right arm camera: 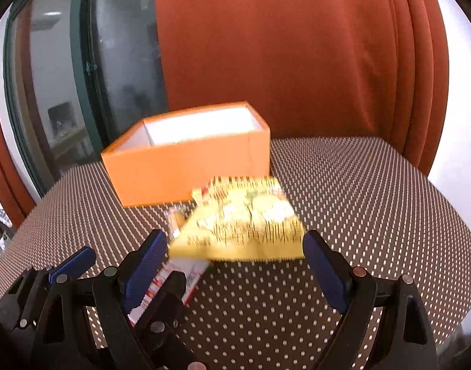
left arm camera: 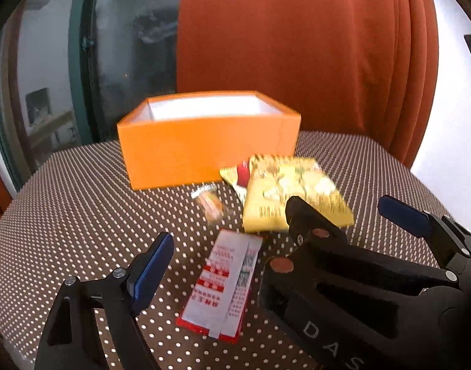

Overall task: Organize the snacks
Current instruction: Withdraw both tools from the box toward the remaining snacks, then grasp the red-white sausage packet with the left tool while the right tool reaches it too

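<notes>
We hold both grippers over a desk (left arm camera: 65, 200) covered with a brown cloth dotted in white. At its far side stands an open orange cardboard box with a white inside (left arm camera: 204, 148), and nothing shows in the part of its interior we can see. Just in front of the box lies a yellow crinkled snack bag (right arm camera: 244, 225), with a second yellow packet with a red patch (left arm camera: 238, 175) partly under it. Beside them rests a small clear-wrapped orange sweet (left arm camera: 211, 205), and nearer to us a flat red-and-white printed sachet (left arm camera: 223, 283) lies on the cloth. Our left gripper (left arm camera: 232, 237) hangs above the sachet with its jaws released and spread to either side of it, touching nothing. Our right gripper (right arm camera: 235, 265) points at the yellow bag, its blue-padded jaws wide apart and flanking the bag's near edge without pressing on it. Behind the desk hang rust-orange curtains (right arm camera: 281, 61) next to a dark window (right arm camera: 124, 61).
</notes>
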The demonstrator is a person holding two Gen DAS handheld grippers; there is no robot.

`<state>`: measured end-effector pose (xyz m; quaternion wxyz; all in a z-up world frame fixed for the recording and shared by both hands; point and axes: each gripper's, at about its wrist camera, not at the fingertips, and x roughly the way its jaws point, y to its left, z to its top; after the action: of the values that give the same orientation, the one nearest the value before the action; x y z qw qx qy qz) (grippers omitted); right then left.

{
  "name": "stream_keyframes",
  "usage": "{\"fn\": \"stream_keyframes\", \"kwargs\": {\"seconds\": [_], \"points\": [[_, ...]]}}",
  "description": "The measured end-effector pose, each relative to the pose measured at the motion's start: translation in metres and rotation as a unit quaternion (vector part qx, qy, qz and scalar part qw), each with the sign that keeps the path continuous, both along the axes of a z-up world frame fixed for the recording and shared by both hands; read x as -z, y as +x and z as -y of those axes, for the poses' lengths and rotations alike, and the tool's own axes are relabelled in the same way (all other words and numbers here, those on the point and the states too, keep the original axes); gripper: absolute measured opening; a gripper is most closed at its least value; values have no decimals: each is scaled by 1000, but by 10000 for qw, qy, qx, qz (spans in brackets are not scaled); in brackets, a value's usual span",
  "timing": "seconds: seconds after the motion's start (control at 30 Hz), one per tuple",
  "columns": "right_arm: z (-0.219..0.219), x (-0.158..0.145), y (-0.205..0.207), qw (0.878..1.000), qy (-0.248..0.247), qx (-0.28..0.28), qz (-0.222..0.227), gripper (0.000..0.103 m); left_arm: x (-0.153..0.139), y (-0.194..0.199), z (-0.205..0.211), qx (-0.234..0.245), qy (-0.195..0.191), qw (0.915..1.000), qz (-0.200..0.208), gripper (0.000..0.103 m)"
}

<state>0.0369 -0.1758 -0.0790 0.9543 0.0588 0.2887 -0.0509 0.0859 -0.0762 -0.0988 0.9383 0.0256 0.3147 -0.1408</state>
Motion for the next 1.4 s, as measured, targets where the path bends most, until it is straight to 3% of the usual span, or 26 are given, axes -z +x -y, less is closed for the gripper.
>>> {"fn": "stream_keyframes", "kwargs": {"seconds": [0.17, 0.47, 0.67, 0.73, 0.93, 1.4], "points": [[0, 29, 6, 9996, -33, 2, -297, 92, 33, 17, -2, -45, 76, 9987, -497, 81], [3, 67, 17, 9980, 73, 33, -635, 91, 69, 33, 7, 50, 438, 9942, -984, 75], [7, 75, 25, 9969, 103, 63, -777, 91, 72, 34, 13, 189, 524, 9946, -879, 70], [7, 76, 26, 9969, 111, 48, -784, 91, 72, 34, 13, 267, 452, 9948, -878, 54], [6, 72, 29, 9965, 232, -22, -807, 91, 67, 33, 12, 246, 366, 9948, -918, 44], [-15, 65, 14, 9964, 199, -243, -782, 91, 50, -7, -20, -54, 241, 9961, -845, 38]]}}
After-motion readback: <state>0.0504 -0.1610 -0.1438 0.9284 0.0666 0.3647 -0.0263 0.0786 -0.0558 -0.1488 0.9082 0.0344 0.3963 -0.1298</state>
